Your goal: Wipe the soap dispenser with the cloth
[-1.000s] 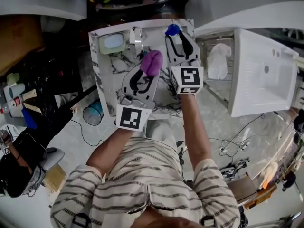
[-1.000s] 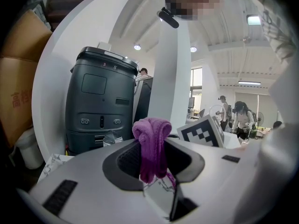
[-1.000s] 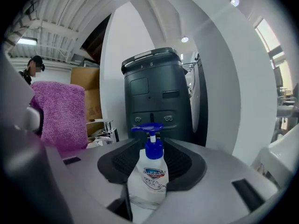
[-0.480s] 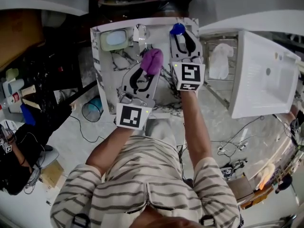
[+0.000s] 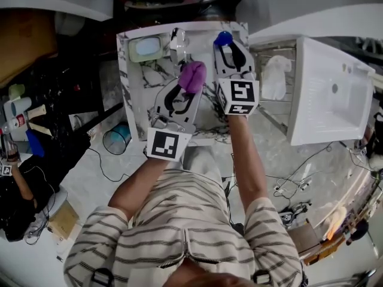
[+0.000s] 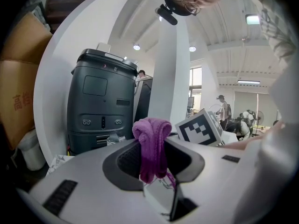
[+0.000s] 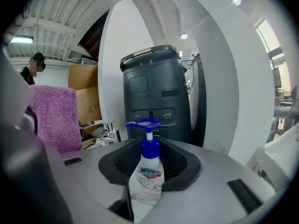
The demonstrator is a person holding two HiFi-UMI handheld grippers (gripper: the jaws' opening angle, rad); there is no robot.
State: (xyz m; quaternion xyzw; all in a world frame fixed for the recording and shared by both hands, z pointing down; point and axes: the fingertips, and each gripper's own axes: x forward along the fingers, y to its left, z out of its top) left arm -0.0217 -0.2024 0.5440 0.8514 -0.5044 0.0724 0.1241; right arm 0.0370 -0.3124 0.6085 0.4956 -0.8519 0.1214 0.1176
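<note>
**Loosening grip could tip the dispenser**

Your right gripper (image 5: 230,51) has the soap dispenser (image 7: 147,174) between its jaws at the far right corner of the counter (image 5: 143,82), and those jaws are opening. If the pads let go, a push from the cloth (image 6: 151,146) could knock it over that edge. Your left gripper (image 5: 189,82) is clenched on the purple cloth, near the dispenser but apart from it. The green dish (image 5: 145,48) at the far left corner holds something pale. I can't tell how full the dispenser's clear bottle is.

The cloth (image 6: 150,146) is soft, looped terry; the soap dispenser (image 7: 147,177) smooth, clear plastic; the countertop (image 5: 134,82) veined marble.
</note>
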